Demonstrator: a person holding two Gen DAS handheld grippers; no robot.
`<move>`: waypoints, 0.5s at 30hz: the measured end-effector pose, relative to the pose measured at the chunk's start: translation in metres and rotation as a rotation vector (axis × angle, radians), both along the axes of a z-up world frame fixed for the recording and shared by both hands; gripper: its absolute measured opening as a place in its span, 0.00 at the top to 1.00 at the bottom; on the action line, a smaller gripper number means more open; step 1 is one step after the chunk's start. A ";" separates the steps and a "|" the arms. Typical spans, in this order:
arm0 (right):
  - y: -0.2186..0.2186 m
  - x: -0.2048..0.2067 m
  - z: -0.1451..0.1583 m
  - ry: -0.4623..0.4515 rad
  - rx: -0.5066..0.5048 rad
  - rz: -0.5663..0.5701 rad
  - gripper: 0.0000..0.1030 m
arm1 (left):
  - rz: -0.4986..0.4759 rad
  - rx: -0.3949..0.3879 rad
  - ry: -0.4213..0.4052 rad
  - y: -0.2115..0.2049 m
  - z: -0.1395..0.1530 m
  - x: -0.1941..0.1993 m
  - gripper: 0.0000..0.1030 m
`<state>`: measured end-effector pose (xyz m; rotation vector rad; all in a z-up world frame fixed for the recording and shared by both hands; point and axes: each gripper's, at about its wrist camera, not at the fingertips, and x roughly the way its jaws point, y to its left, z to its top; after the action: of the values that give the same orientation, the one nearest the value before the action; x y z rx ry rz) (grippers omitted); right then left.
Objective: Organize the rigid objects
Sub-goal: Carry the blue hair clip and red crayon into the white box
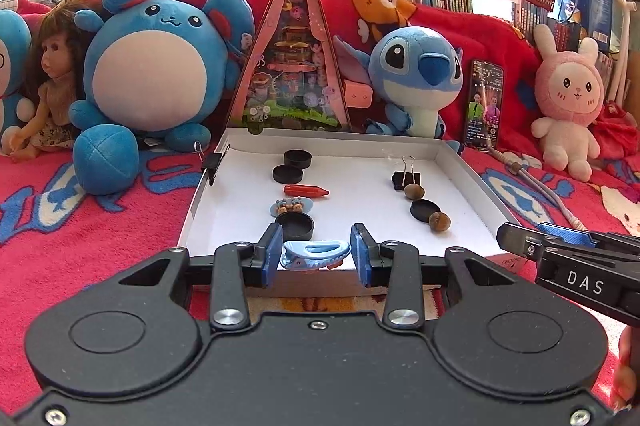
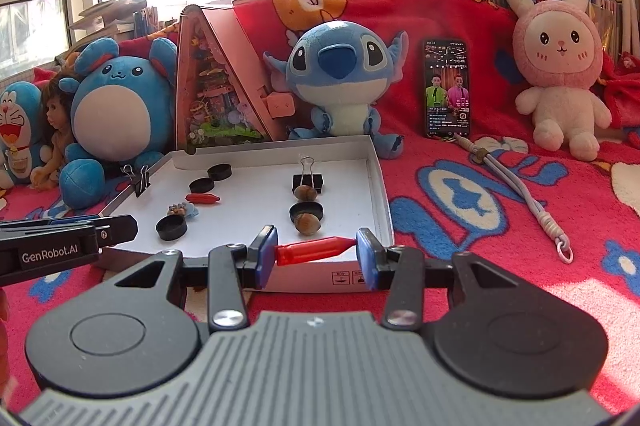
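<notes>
Evidently this is the carrying step: each claw has an item and hangs at the near edge of the white box lid (image 1: 472, 182), which lies on the red blanket (image 1: 100, 226). The left claw (image 1: 316, 254) is clenched end to end on a blue hair clip (image 1: 314, 253); the right claw (image 2: 316, 251) grips a red crayon-like piece (image 2: 314, 250) by its tip and butt.

Judging by the lid, like is being set with like. Another red piece (image 1: 306, 191) lies left of centre, with black caps (image 1: 298, 159) beyond it, so the held one probably belongs beside it; where the clip goes I cannot tell.

Both loads must clear the low near wall before lowering. Free floor lies down the middle, between the left column and the acorns (image 1: 439, 221) on the right. The two claws sit close together, so entering one at a time seems wiser.
</notes>
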<state>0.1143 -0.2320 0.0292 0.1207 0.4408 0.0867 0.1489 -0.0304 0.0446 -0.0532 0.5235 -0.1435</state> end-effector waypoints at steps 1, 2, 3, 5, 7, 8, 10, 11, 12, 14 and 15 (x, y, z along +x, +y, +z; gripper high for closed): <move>0.000 0.003 0.000 0.004 0.003 -0.001 0.52 | 0.001 -0.001 0.004 -0.001 -0.001 0.003 0.66; 0.001 0.005 0.000 0.008 0.006 -0.003 0.52 | 0.000 -0.002 0.006 -0.001 -0.001 0.005 0.66; 0.001 0.008 0.000 0.011 0.009 -0.005 0.52 | 0.000 -0.003 0.007 -0.002 -0.002 0.008 0.65; 0.002 0.013 0.000 0.018 0.015 -0.009 0.52 | 0.001 0.004 0.009 -0.003 -0.003 0.013 0.65; 0.003 0.017 -0.001 0.024 0.017 -0.012 0.52 | -0.002 0.009 0.010 -0.004 -0.003 0.017 0.65; 0.004 0.019 -0.002 0.026 0.016 -0.014 0.52 | -0.004 0.010 0.010 -0.004 -0.004 0.019 0.65; 0.006 0.022 -0.003 0.028 0.011 -0.016 0.52 | -0.002 0.008 0.014 -0.004 -0.005 0.021 0.65; 0.006 0.023 -0.003 0.030 0.010 -0.018 0.52 | 0.000 0.006 0.016 -0.004 -0.006 0.023 0.65; 0.007 0.025 -0.004 0.031 0.009 -0.019 0.52 | 0.001 0.005 0.017 -0.004 -0.006 0.024 0.65; 0.009 0.027 -0.005 0.035 0.005 -0.021 0.52 | 0.005 0.005 0.016 -0.003 -0.007 0.025 0.65; 0.009 0.029 -0.006 0.038 0.003 -0.021 0.52 | 0.006 0.005 0.016 -0.004 -0.007 0.027 0.65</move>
<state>0.1431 -0.2230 0.0236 0.1298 0.4777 0.0642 0.1755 -0.0340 0.0372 -0.0512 0.5401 -0.1362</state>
